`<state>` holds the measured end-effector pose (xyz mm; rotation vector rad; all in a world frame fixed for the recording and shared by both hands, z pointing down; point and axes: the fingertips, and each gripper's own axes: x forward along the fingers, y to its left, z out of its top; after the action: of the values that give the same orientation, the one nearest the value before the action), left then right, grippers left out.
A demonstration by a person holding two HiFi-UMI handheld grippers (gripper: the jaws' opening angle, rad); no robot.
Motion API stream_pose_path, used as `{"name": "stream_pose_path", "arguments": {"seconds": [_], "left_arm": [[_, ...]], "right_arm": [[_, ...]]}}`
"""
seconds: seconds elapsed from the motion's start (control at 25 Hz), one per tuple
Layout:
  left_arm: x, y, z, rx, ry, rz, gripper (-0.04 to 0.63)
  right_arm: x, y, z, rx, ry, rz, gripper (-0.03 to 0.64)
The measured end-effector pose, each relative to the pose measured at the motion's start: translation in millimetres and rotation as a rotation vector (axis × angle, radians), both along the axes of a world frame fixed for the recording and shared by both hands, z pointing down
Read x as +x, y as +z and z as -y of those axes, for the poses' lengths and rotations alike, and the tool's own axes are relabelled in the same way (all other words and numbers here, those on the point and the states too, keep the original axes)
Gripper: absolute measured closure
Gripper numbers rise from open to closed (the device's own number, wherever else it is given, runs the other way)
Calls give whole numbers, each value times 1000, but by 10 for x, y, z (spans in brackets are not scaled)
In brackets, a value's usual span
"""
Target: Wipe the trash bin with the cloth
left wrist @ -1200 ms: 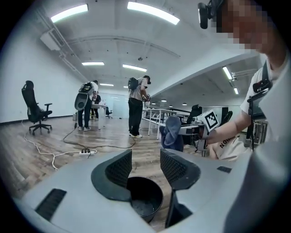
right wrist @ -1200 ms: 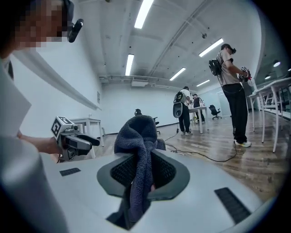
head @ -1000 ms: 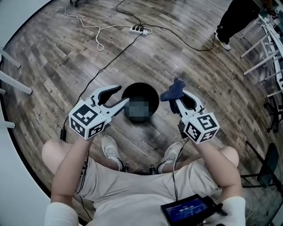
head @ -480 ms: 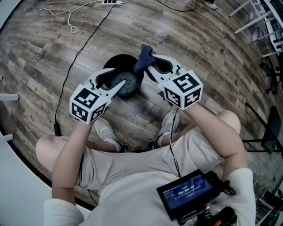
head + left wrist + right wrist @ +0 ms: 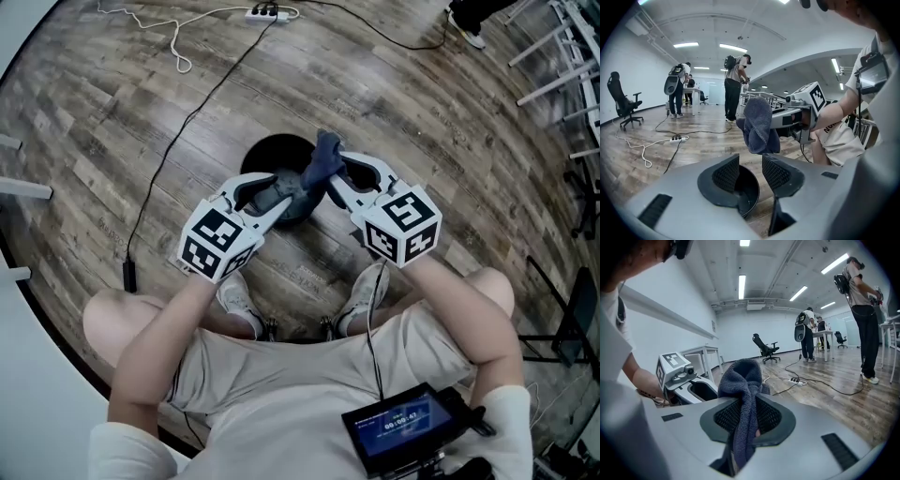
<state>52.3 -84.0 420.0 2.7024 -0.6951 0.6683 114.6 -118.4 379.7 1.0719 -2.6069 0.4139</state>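
Left hand-held gripper (image 5: pixel 279 194) first, from the head view: its jaws reach over the near rim of the round black plastic trash bin (image 5: pixel 267 150), which stands on the grey-brown wooden plank floor (image 5: pixel 422 103) just in front of me. The right hand-held gripper (image 5: pixel 330 171) comes in from the other side. The dark blue terry cloth (image 5: pixel 320 161) bunches at its tip, over the bin's right edge.

Left gripper view: the jaws have just been closing, yet there is a gap between the ribbed pads (image 5: pixel 727 174). The bin's rim (image 5: pixel 749 192) shows in and below that gap, and I cannot see either pad pressing on it. The cloth (image 5: pixel 759 126) hangs just beyond, above the opening.

Right gripper view: the jaws are clamped on the cloth (image 5: pixel 743 380), with a thick fold standing up out of them and a tail hanging below.

I judge that wiping has not yet begun and that this is the step of steadying the bin. Next, the left jaws need to close on the rim so the bin can't slide. Then the cloth has to be lowered against the wall and rubbed round it.
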Motion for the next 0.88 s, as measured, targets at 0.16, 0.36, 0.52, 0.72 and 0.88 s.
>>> {"name": "stream_pose_path", "arguments": {"seconds": [0.16, 0.36, 0.52, 0.72, 0.88], "left_arm": [[-6, 85, -45, -15, 10, 10, 440], [-27, 116, -86, -34, 5, -1, 457], [26, 115, -111, -31, 18, -9, 463], [20, 250, -233, -44, 35, 13, 471], [30, 247, -210, -53, 34, 11, 472]], "right_arm": [[-2, 80, -91, -92, 8, 42, 552], [30, 168, -144, -184, 35, 97, 552], [47, 216, -195, -230, 40, 125, 552], [20, 321, -338, -279, 40, 152, 552], [15, 306, -323, -294, 42, 168, 552]]}}
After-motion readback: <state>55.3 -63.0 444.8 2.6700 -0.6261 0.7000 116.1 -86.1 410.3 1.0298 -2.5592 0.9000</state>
